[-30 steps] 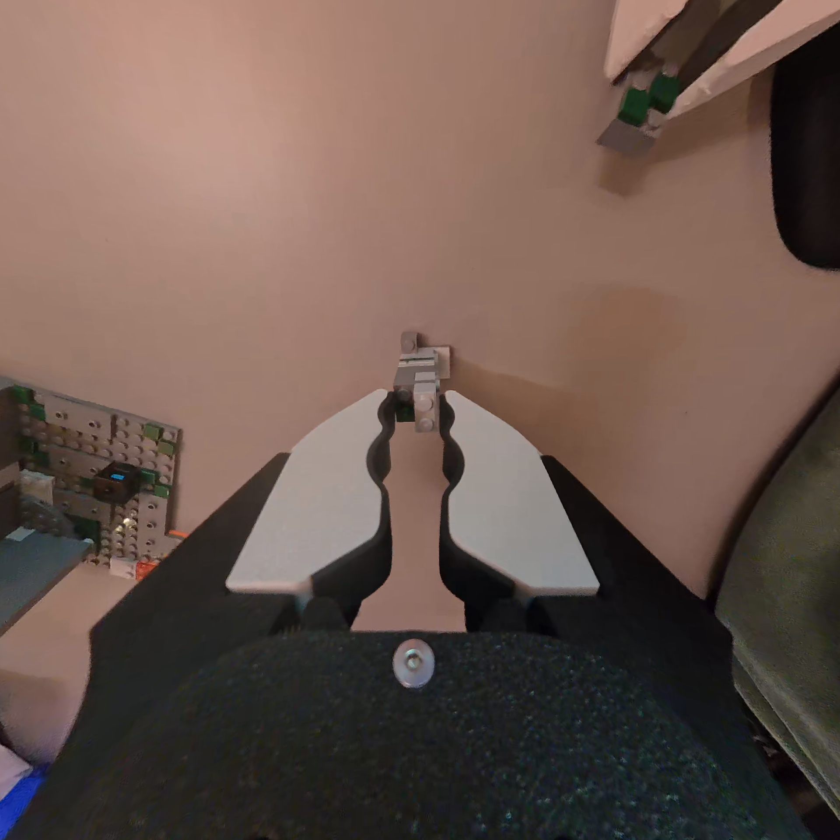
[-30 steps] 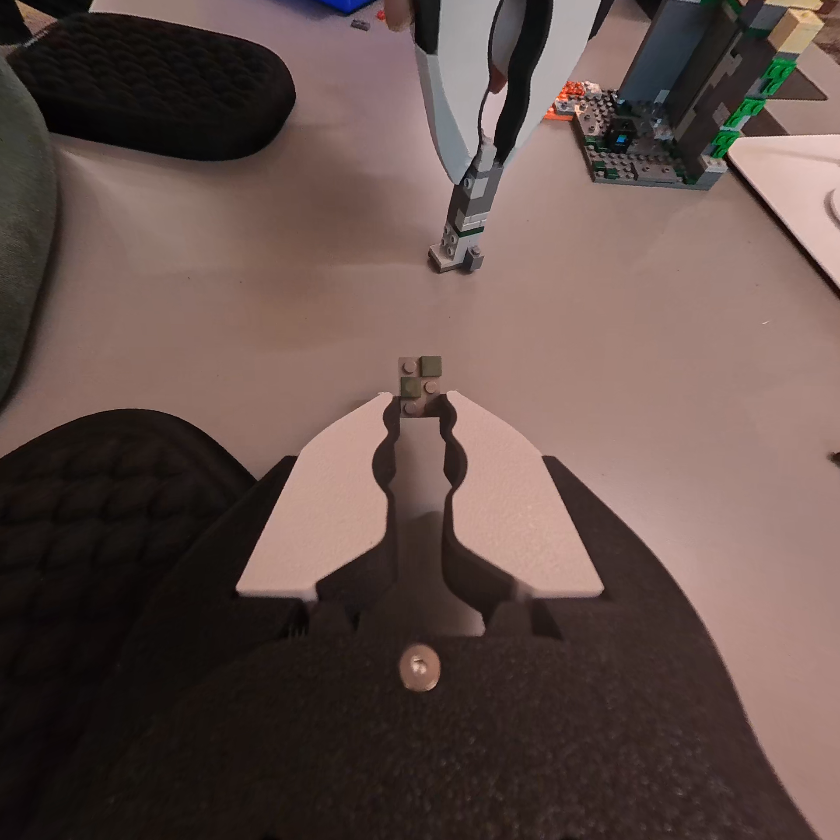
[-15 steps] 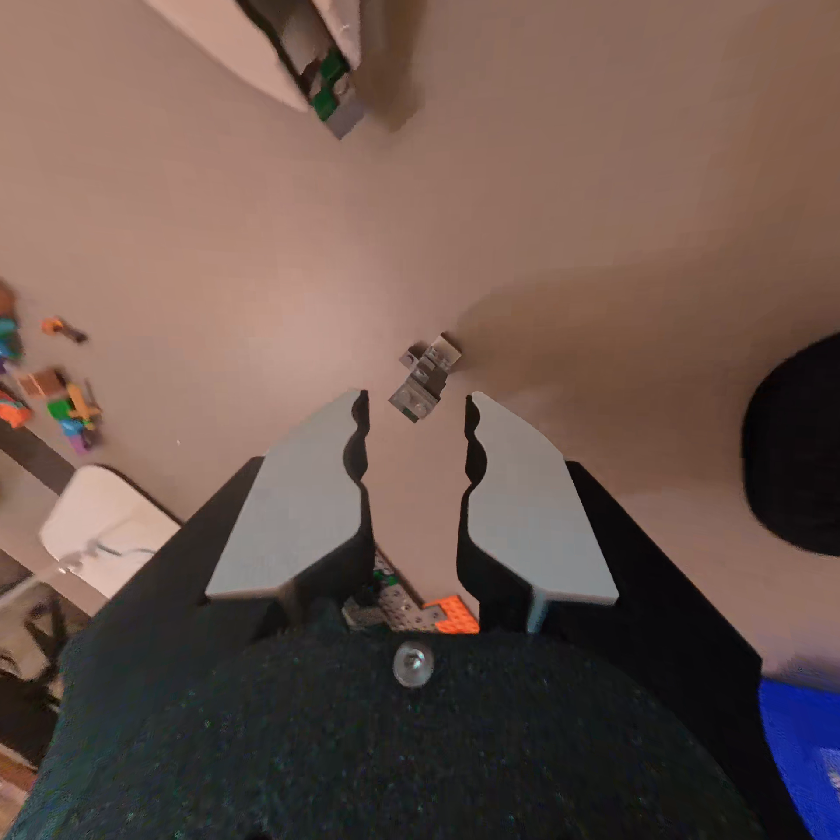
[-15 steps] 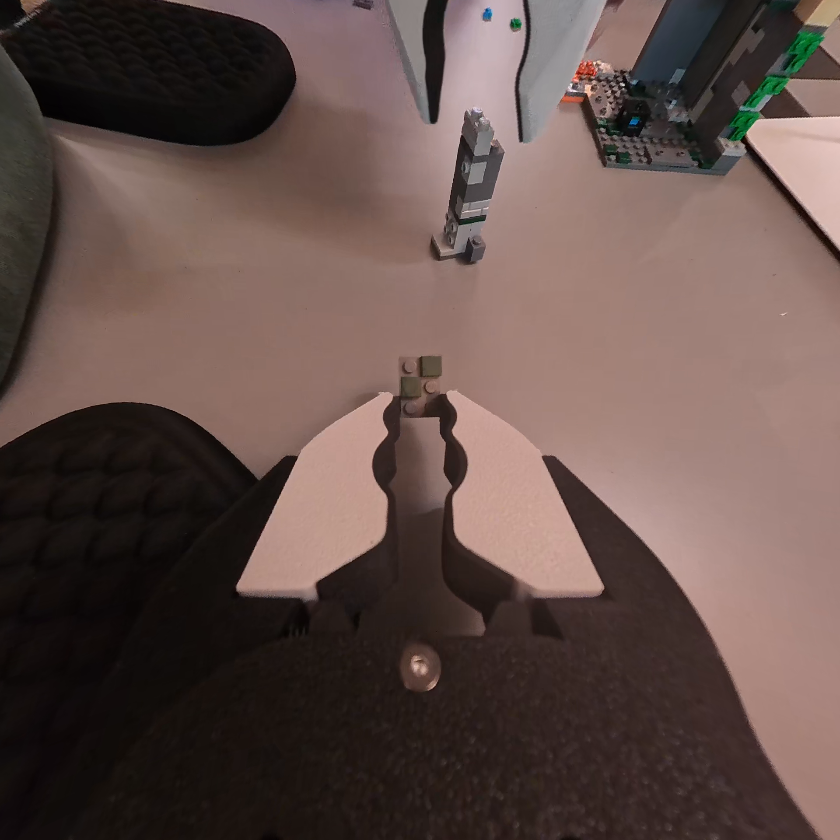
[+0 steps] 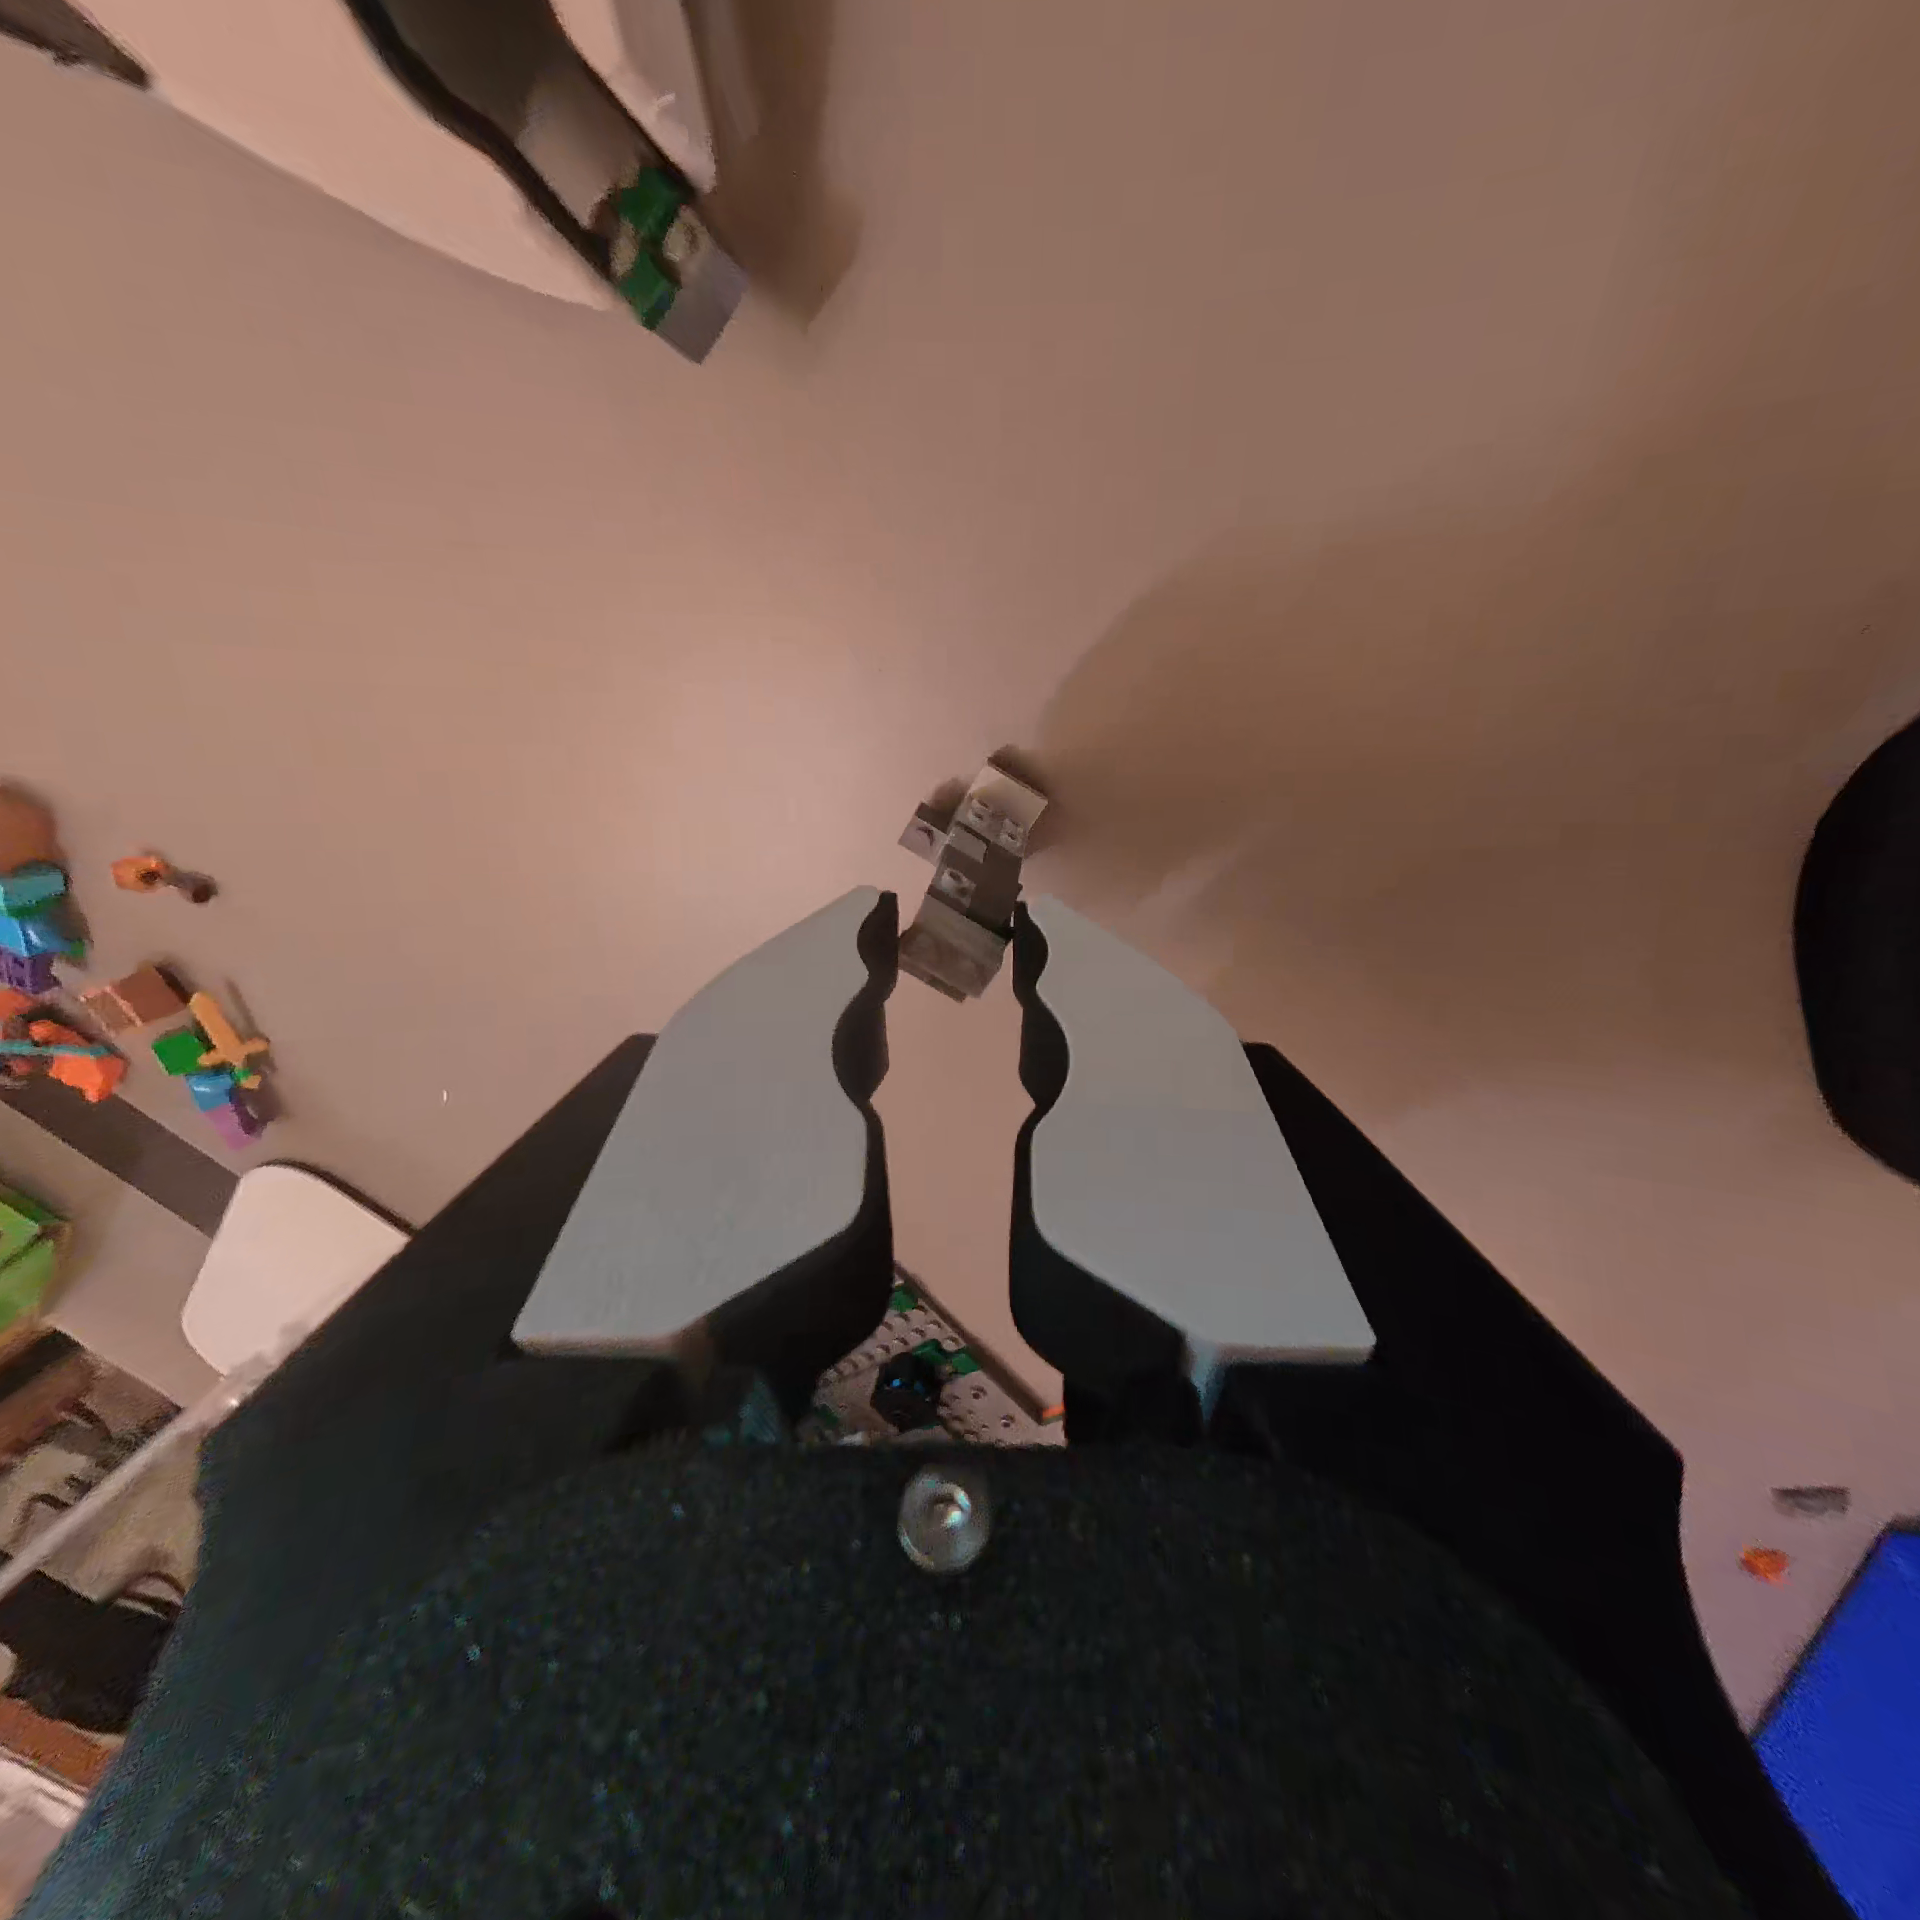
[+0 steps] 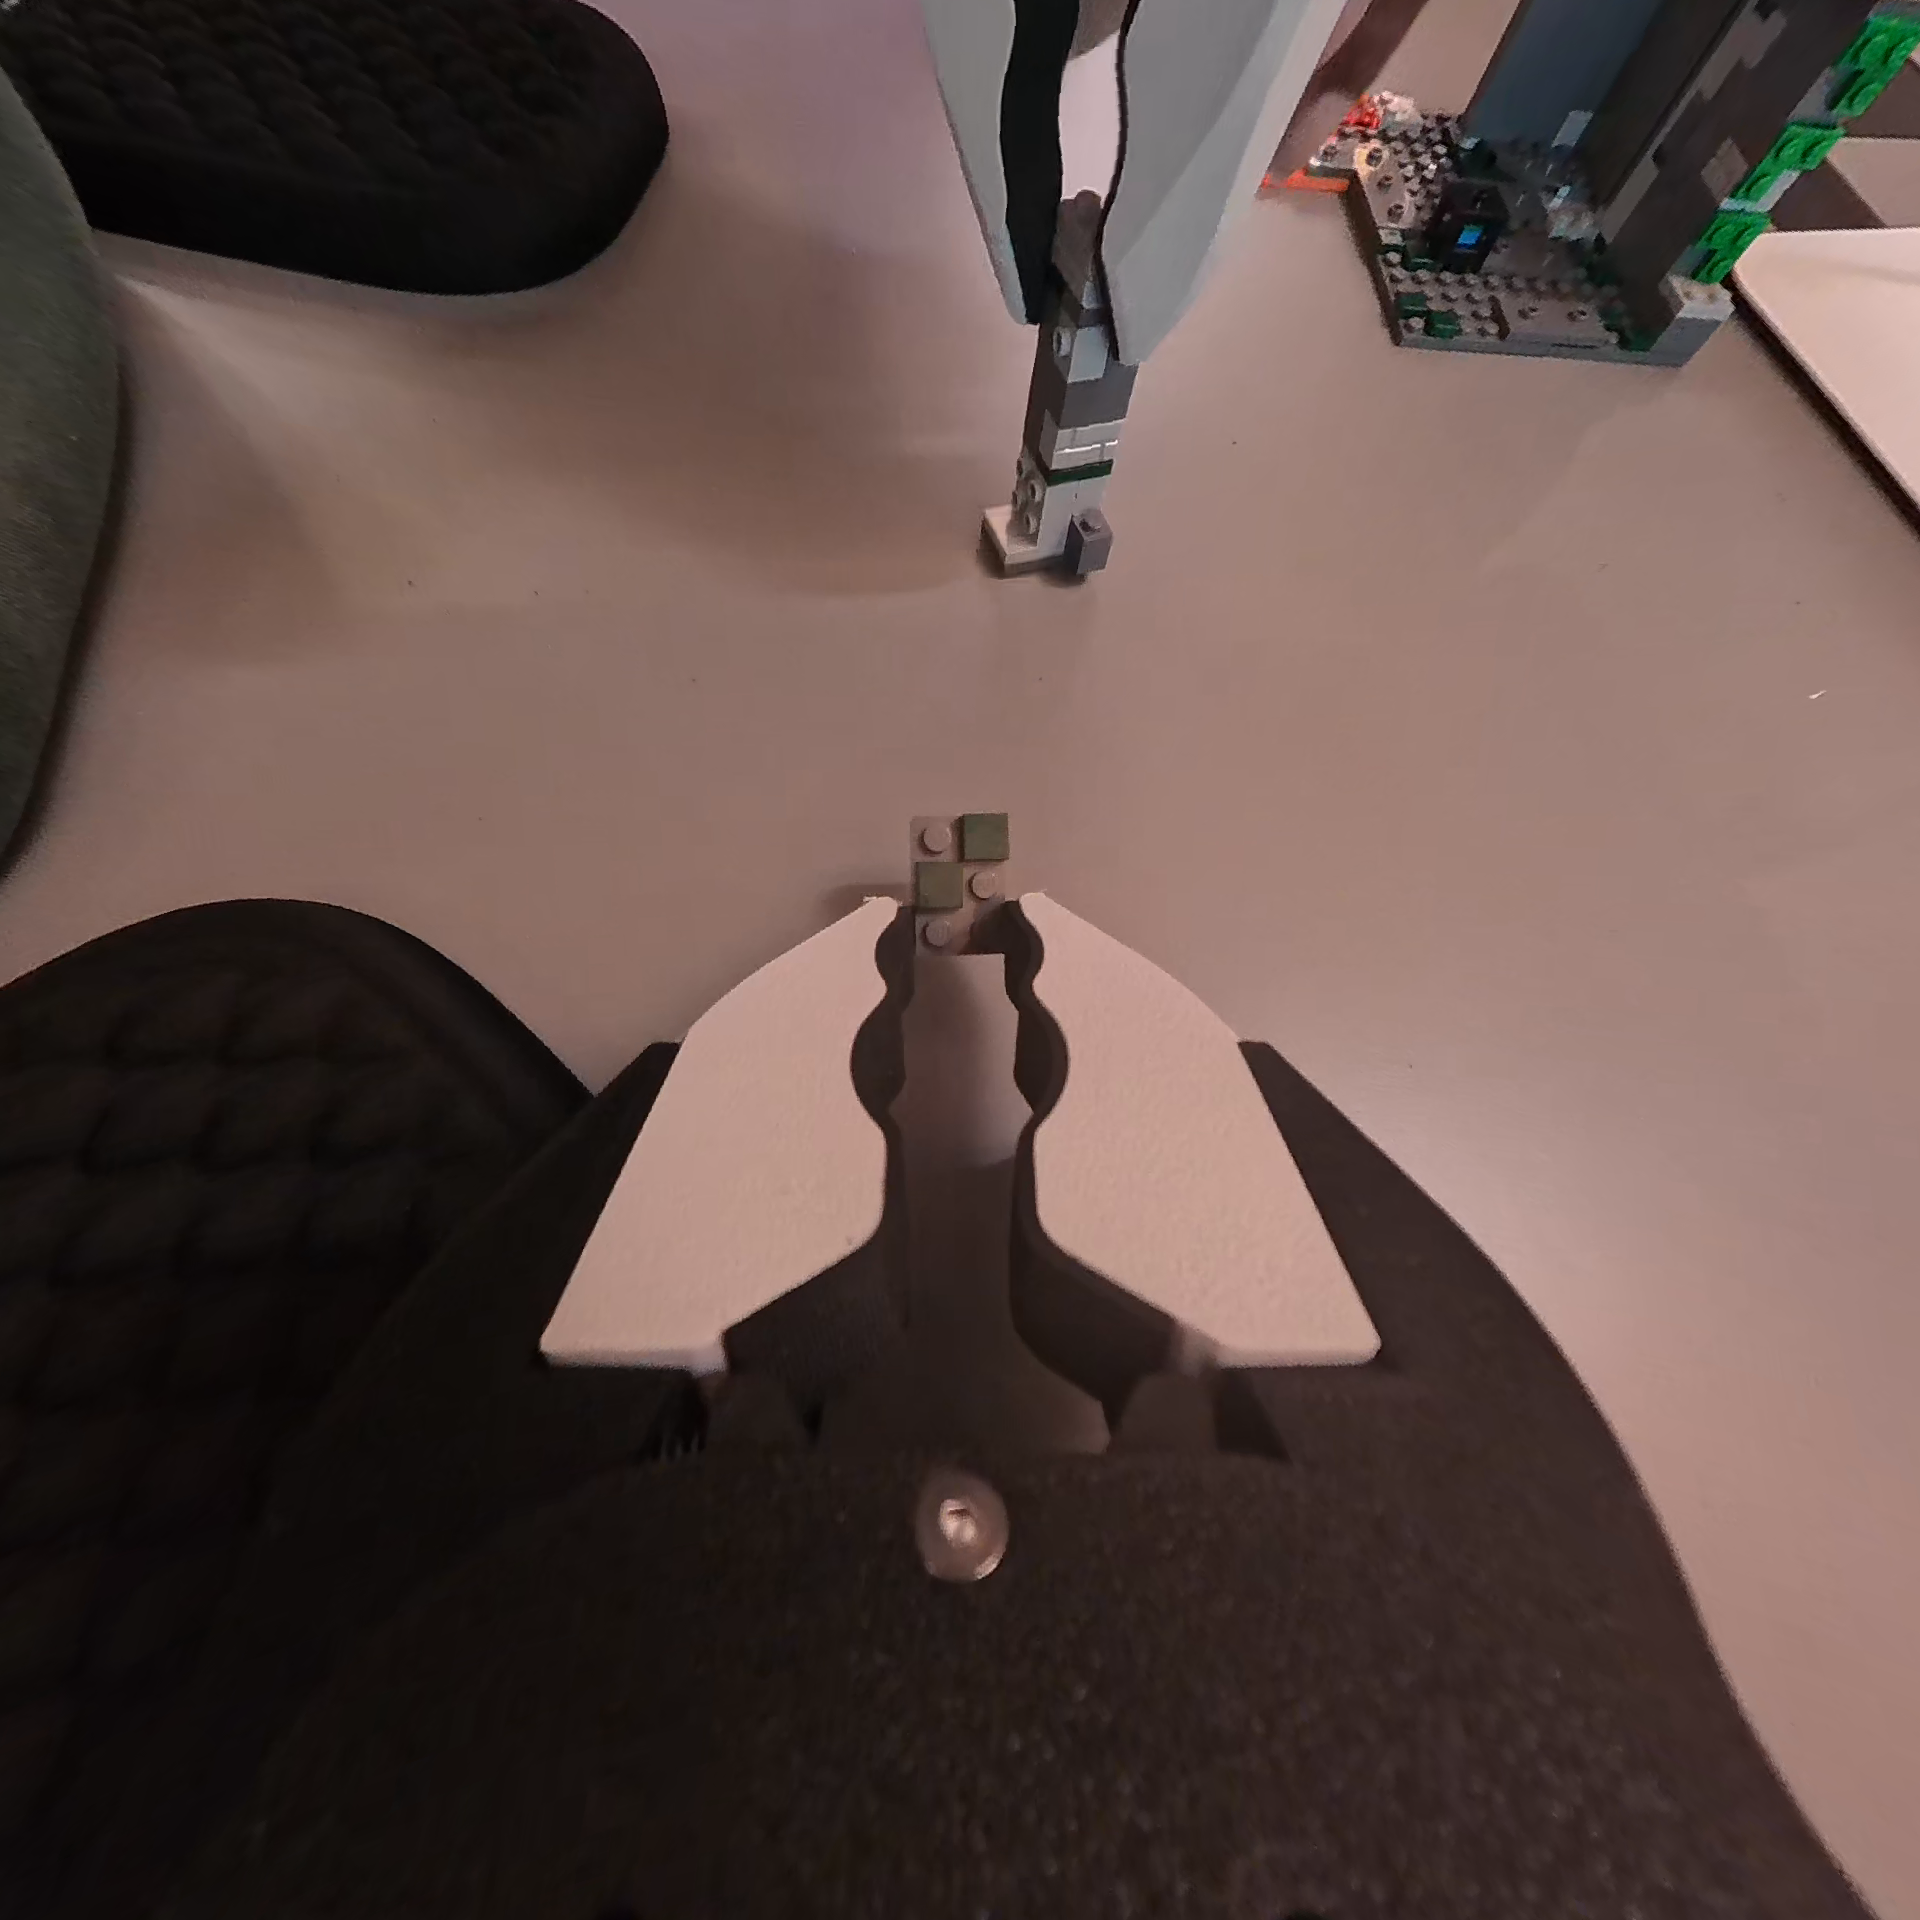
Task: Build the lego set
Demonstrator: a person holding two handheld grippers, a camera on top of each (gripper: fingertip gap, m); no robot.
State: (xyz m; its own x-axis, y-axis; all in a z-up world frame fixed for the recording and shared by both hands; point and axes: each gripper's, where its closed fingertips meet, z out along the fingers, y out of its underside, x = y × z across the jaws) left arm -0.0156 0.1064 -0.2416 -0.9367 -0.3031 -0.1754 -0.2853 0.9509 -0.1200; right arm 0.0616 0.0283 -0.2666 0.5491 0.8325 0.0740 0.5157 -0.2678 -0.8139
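A tall grey lego pillar (image 6: 1070, 416) stands upright on the table on a small white base. My left gripper (image 5: 954, 912) is over it from above, shut on the pillar's top (image 5: 961, 914). It also shows in the right wrist view (image 6: 1075, 301), fingers pointing down around the pillar. My right gripper (image 6: 958, 914) is shut on a small grey plate with two green tiles (image 6: 961, 868) and holds it low over the table, in front of the pillar. In the left wrist view the right gripper (image 5: 644, 249) shows at the top left with that plate (image 5: 670, 275).
The larger grey and green lego build (image 6: 1558, 239) stands at the back right, beside a white board (image 6: 1849, 343). Black pads lie at the back left (image 6: 343, 135) and near left (image 6: 208, 1143). Loose coloured pieces (image 5: 125, 1018) lie at the left of the left wrist view.
My left gripper let go of the pillar, turned about it, then came down and closed on its top again. The right gripper has kept its plate and hardly moved.
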